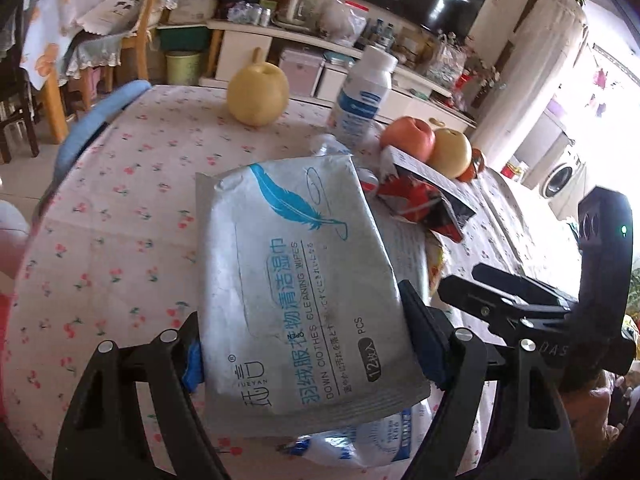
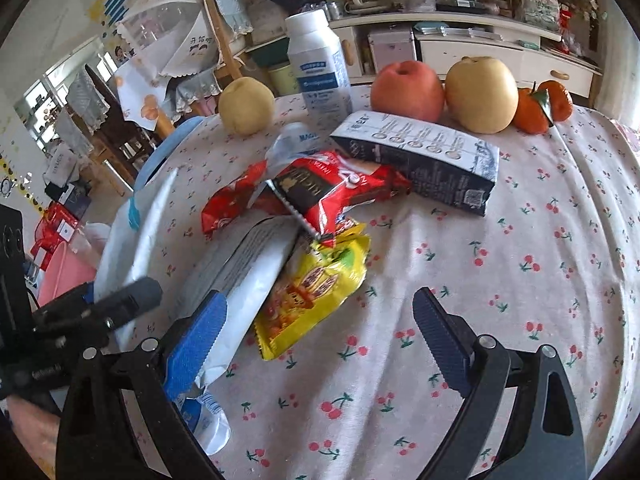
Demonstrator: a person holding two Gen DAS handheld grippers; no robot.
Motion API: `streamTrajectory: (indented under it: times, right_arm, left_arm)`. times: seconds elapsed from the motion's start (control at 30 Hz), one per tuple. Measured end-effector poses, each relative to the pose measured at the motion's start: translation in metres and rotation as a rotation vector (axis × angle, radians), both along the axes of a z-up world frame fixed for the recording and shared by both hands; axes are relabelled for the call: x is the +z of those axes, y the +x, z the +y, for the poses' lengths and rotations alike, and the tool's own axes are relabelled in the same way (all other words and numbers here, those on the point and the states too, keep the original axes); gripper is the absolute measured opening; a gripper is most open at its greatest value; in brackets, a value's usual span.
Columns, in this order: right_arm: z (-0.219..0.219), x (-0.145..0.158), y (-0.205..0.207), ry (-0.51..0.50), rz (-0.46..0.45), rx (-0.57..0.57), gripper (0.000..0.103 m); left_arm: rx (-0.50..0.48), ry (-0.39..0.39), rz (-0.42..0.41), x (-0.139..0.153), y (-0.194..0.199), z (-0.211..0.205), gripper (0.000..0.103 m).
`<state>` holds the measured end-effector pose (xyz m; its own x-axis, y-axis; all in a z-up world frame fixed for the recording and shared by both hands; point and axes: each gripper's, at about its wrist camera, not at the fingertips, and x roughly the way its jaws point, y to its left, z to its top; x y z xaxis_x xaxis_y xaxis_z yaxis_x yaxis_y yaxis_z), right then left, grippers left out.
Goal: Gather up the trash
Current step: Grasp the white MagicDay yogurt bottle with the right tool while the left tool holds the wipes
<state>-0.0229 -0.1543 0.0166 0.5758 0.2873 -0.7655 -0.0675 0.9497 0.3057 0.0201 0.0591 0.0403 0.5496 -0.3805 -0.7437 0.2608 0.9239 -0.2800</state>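
My left gripper (image 1: 304,344) is shut on a grey wet-wipes packet (image 1: 300,280) with a blue feather print, held flat above the table; the packet also shows edge-on at the left of the right wrist view (image 2: 132,232). My right gripper (image 2: 320,332) is open and empty, low over the cloth. Ahead of it lies a pile of trash: a yellow snack wrapper (image 2: 316,284), a red wrapper (image 2: 316,188), a white and grey packet (image 2: 248,272) and a dark carton (image 2: 432,164). The red wrapper (image 1: 416,200) shows in the left wrist view too.
The cherry-print tablecloth (image 2: 520,260) also bears a white bottle (image 2: 320,68), a pear (image 2: 246,106), an apple (image 2: 406,90), a second pear (image 2: 482,94) and tangerines (image 2: 544,106). A crumpled white wrapper (image 1: 368,440) lies under the left gripper. Chairs and a cabinet stand behind.
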Motion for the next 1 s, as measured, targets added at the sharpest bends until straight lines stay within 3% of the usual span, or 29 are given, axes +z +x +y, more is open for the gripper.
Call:
streamTrajectory:
  times: [0.13, 0.23, 0.5, 0.63, 0.7, 1.0]
  right_arm:
    - [0.010, 0.004, -0.011, 0.037, -0.007, 0.043, 0.093]
    - [0.028, 0.008, -0.024, 0.052, -0.016, 0.143, 0.093]
    - [0.086, -0.008, -0.049, -0.047, 0.020, 0.392, 0.093]
    - [0.103, -0.015, -0.054, -0.126, 0.005, 0.428, 0.093]
    - [0.112, -0.016, -0.056, -0.163, -0.015, 0.445, 0.085]
    - [0.135, -0.020, -0.064, -0.280, -0.087, 0.475, 0.073]
  left_arm:
    - [0.025, 0.017, -0.022, 0.005, 0.000, 0.013, 0.080]
    - [0.030, 0.036, -0.040, 0.007, -0.002, 0.019, 0.080]
    - [0.035, 0.059, -0.088, 0.017, -0.009, 0.035, 0.080]
    - [0.040, 0.061, -0.097, 0.020, -0.012, 0.043, 0.080]
    - [0.044, 0.061, -0.101, 0.022, -0.014, 0.049, 0.080]
    - [0.059, 0.067, -0.112, 0.027, -0.024, 0.068, 0.080]
